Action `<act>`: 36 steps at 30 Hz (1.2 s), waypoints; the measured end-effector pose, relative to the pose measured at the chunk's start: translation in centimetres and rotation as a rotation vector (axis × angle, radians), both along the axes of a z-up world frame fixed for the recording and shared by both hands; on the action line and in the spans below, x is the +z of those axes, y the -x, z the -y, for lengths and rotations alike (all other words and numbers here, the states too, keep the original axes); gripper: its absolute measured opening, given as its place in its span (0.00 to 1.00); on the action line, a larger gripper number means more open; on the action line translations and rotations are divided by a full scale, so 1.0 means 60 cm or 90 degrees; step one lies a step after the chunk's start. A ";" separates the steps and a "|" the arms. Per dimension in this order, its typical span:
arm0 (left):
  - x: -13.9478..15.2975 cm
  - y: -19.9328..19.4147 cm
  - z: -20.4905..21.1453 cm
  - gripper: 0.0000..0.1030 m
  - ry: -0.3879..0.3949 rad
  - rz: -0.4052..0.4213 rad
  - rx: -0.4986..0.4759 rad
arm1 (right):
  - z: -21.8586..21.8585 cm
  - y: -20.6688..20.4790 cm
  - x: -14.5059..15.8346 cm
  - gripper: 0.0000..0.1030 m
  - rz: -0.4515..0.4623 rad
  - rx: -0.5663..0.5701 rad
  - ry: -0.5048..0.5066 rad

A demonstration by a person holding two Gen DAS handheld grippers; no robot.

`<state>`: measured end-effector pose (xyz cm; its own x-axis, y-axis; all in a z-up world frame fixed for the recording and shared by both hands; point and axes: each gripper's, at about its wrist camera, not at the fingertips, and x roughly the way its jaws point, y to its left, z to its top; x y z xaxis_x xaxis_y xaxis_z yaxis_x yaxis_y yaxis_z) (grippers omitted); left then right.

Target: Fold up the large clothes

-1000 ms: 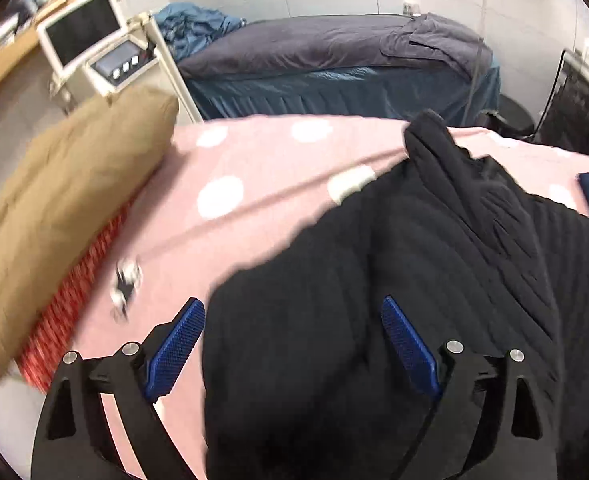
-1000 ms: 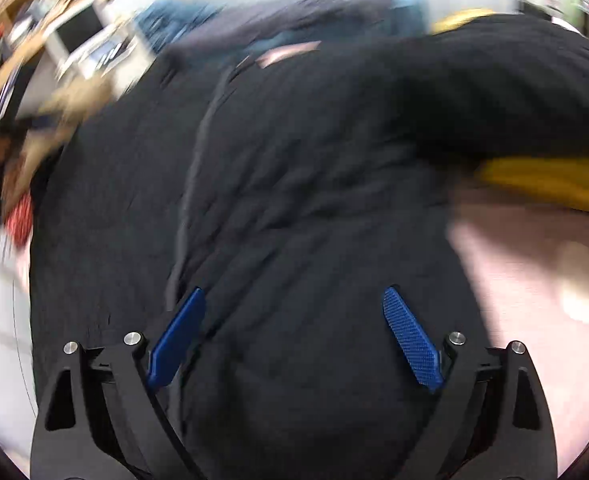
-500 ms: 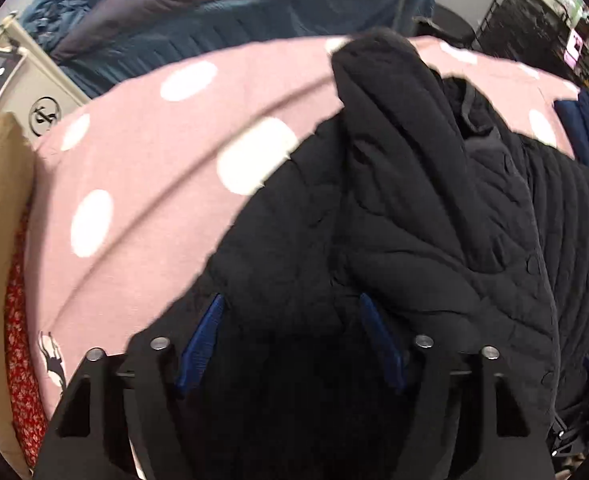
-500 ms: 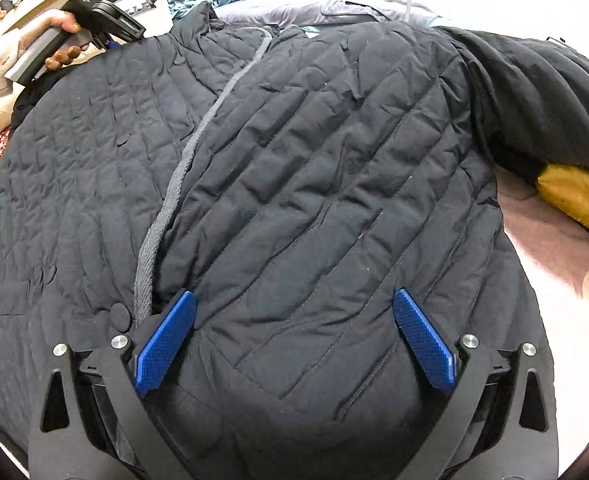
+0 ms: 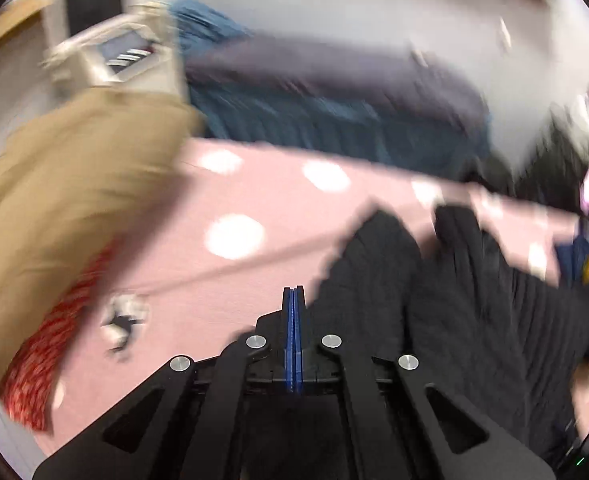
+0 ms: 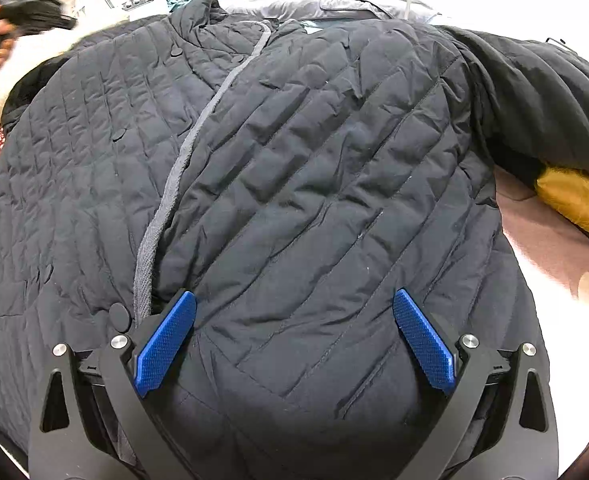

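Centrally, the black quilted jacket (image 6: pixel 294 184) is spread flat on the pink dotted bed (image 5: pixel 254 200). Above the jacket, the right gripper (image 6: pixel 294 336) is held wide open, empty; beside the jacket, the left gripper (image 5: pixel 293 300) is fully closed on nothing.

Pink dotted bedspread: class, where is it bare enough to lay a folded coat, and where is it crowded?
Bare: the pink bedspread between the tan pillow and the black quilted coat; a smaller patch below the yellow garment. Crowded: the middle, under the spread coat, and its right sleeve side.

Open right claw (image 6: pixel 294 336) over black jacket (image 6: pixel 294 160)
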<state>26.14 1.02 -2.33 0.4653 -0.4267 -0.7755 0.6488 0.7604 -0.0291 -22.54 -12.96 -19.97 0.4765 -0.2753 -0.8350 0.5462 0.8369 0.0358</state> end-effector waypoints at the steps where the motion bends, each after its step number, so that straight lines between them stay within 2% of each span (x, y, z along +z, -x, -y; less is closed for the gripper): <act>1: 0.027 0.003 -0.043 0.00 0.009 0.040 0.033 | 0.000 0.001 0.000 0.95 0.000 0.000 0.001; 2: 0.045 0.006 -0.078 0.00 0.021 0.061 0.056 | -0.001 -0.001 0.000 0.95 0.000 0.000 0.001; 4: 0.054 -0.001 -0.137 0.00 0.059 0.025 0.074 | -0.004 -0.002 -0.001 0.95 0.002 -0.002 0.005; 5: 0.045 -0.005 -0.151 0.00 0.055 -0.003 0.074 | -0.005 -0.002 0.000 0.95 0.002 -0.003 0.006; 7: 0.026 0.007 -0.152 0.01 0.012 0.008 0.059 | -0.006 -0.005 -0.001 0.95 -0.002 -0.002 0.008; 8: 0.011 0.017 -0.141 0.10 -0.012 0.013 0.041 | -0.006 -0.007 -0.002 0.95 -0.004 -0.001 0.009; 9: 0.005 0.019 -0.137 0.42 -0.013 0.005 0.029 | -0.007 -0.008 -0.003 0.95 -0.005 -0.001 0.008; 10: -0.005 0.019 -0.121 0.65 -0.002 -0.020 0.006 | -0.007 -0.009 -0.002 0.95 -0.005 -0.001 0.006; 11: -0.011 0.015 -0.100 0.95 0.017 -0.032 -0.010 | -0.007 -0.009 -0.002 0.95 -0.005 -0.003 0.005; 13: -0.019 0.022 -0.050 0.94 0.064 -0.037 -0.042 | -0.007 -0.009 -0.001 0.95 -0.007 -0.004 0.008; 15: -0.035 0.015 0.011 0.94 0.074 -0.080 -0.072 | -0.008 -0.009 -0.001 0.95 -0.009 -0.011 0.007; 16: -0.050 0.011 0.052 0.94 0.063 -0.110 -0.091 | -0.008 -0.009 0.000 0.95 -0.010 -0.012 0.007; 18: -0.073 0.013 0.118 0.94 0.003 -0.108 -0.112 | -0.008 -0.010 0.000 0.95 -0.012 -0.012 0.006; 20: -0.109 0.026 0.191 0.94 -0.092 -0.084 -0.161 | -0.007 -0.011 0.000 0.95 -0.014 -0.012 0.005; 22: -0.157 0.038 0.245 0.92 -0.188 -0.089 -0.194 | -0.008 -0.011 0.000 0.95 -0.015 -0.013 0.005; 23: -0.175 0.042 0.257 0.87 -0.214 -0.091 -0.198 | -0.007 -0.011 0.000 0.95 -0.015 -0.013 0.005; 24: -0.190 0.050 0.267 0.73 -0.232 -0.090 -0.203 | -0.007 -0.010 0.000 0.95 -0.014 -0.013 0.004; 25: -0.201 0.057 0.271 0.65 -0.240 -0.089 -0.208 | -0.007 -0.010 0.000 0.95 -0.014 -0.014 0.004; 27: -0.206 0.062 0.264 0.27 -0.231 -0.079 -0.194 | -0.008 -0.011 0.001 0.95 -0.013 -0.015 0.004; 29: -0.198 0.063 0.229 0.16 -0.197 -0.076 -0.191 | -0.009 -0.011 0.000 0.95 -0.011 -0.016 0.006; 30: -0.190 0.062 0.213 0.12 -0.178 -0.073 -0.188 | -0.009 -0.011 0.000 0.95 -0.011 -0.016 0.007; 33: -0.145 0.049 0.129 0.10 -0.097 -0.072 -0.139 | -0.010 -0.011 -0.001 0.95 -0.013 -0.017 0.006; 36: -0.075 0.033 0.022 0.10 -0.014 -0.026 -0.058 | -0.010 -0.012 -0.001 0.95 -0.015 -0.019 0.006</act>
<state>24.16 -0.30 -6.85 0.3939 -0.4478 -0.8027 0.7136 0.6994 -0.0401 -21.83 -12.35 -20.03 0.4488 -0.2966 -0.8430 0.5715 0.8205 0.0156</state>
